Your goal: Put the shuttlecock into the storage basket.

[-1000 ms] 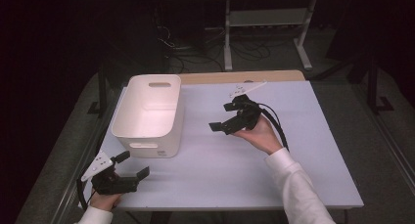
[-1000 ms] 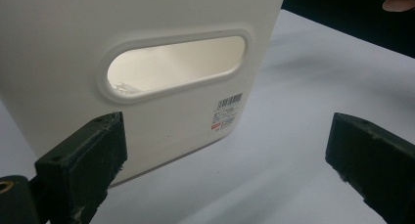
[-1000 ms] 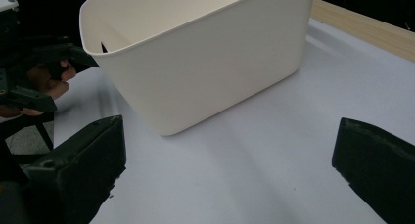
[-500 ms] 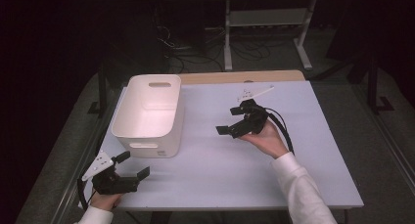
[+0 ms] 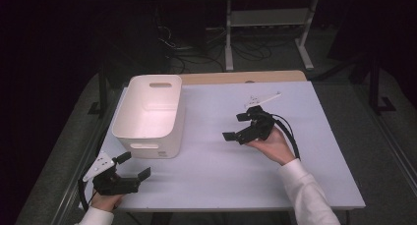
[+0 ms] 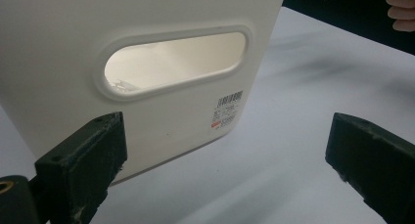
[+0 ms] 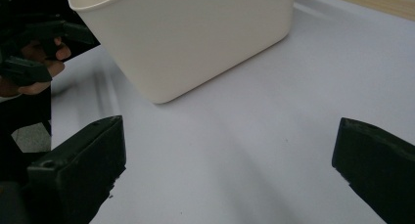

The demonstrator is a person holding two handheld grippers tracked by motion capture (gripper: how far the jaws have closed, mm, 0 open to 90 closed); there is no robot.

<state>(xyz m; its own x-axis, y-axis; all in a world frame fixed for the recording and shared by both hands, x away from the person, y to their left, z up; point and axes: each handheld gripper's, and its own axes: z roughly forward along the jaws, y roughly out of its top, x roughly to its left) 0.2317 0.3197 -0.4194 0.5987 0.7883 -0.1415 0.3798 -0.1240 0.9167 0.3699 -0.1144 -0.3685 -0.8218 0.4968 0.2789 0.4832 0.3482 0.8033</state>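
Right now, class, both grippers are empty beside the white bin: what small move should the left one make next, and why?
Probably ease the left gripper forward toward the bin. Its jaws stand open, and in the left gripper view the handle slot sits just ahead, untouched. The right gripper is open too, farther off.

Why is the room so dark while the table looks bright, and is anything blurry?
High view: light falls on the white table and bin; surroundings stay dark. Left gripper view: the bin's barcode label is soft, unreadable. Right gripper view: faint shadow streaks cross the tabletop.
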